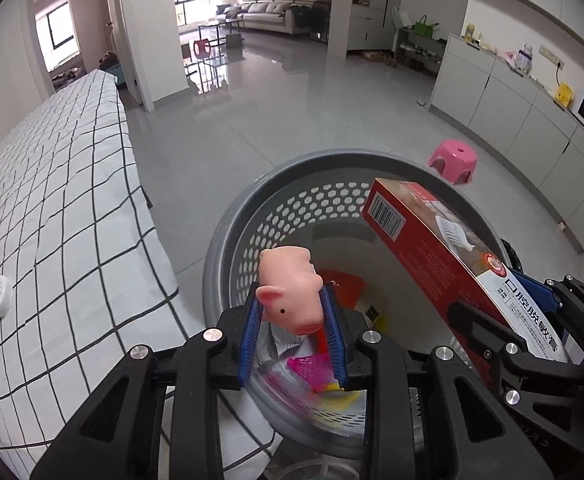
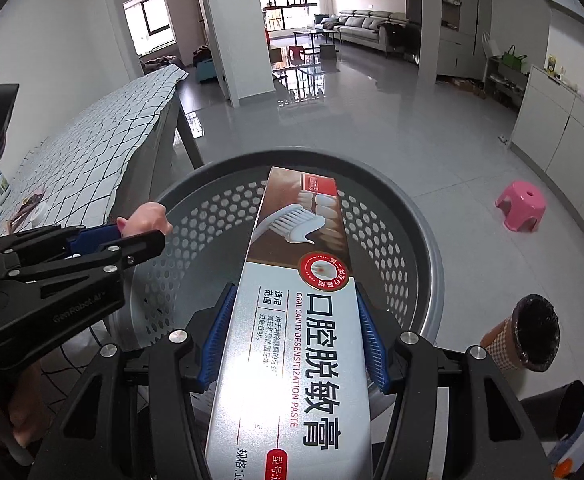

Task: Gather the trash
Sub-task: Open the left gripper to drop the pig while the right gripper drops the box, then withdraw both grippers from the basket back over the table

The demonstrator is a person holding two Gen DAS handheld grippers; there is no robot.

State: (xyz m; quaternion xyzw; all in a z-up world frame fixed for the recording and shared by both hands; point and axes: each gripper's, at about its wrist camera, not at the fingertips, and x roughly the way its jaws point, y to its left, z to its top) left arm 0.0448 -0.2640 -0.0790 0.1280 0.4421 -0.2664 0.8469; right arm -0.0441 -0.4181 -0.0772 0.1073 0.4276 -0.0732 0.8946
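Note:
My left gripper (image 1: 292,312) is shut on a pink toy pig (image 1: 290,290) and holds it over the near rim of a grey perforated basket (image 1: 252,208). My right gripper (image 2: 295,320) is shut on a long red and silver toothpaste box (image 2: 292,320), which points out over the same basket (image 2: 419,248). The box (image 1: 431,248) and right gripper (image 1: 539,312) show at the right of the left wrist view. The left gripper (image 2: 132,236) with the pig (image 2: 146,218) shows at the left of the right wrist view. Colourful wrappers (image 1: 311,368) lie in the basket's bottom.
A table with a black-and-white checked cloth (image 1: 52,220) stands left of the basket, with a white round lid (image 1: 2,296) on it. A pink stool (image 2: 521,206) is on the floor to the right. A brown lined bin (image 2: 531,336) and a dark container (image 2: 563,408) stand near right.

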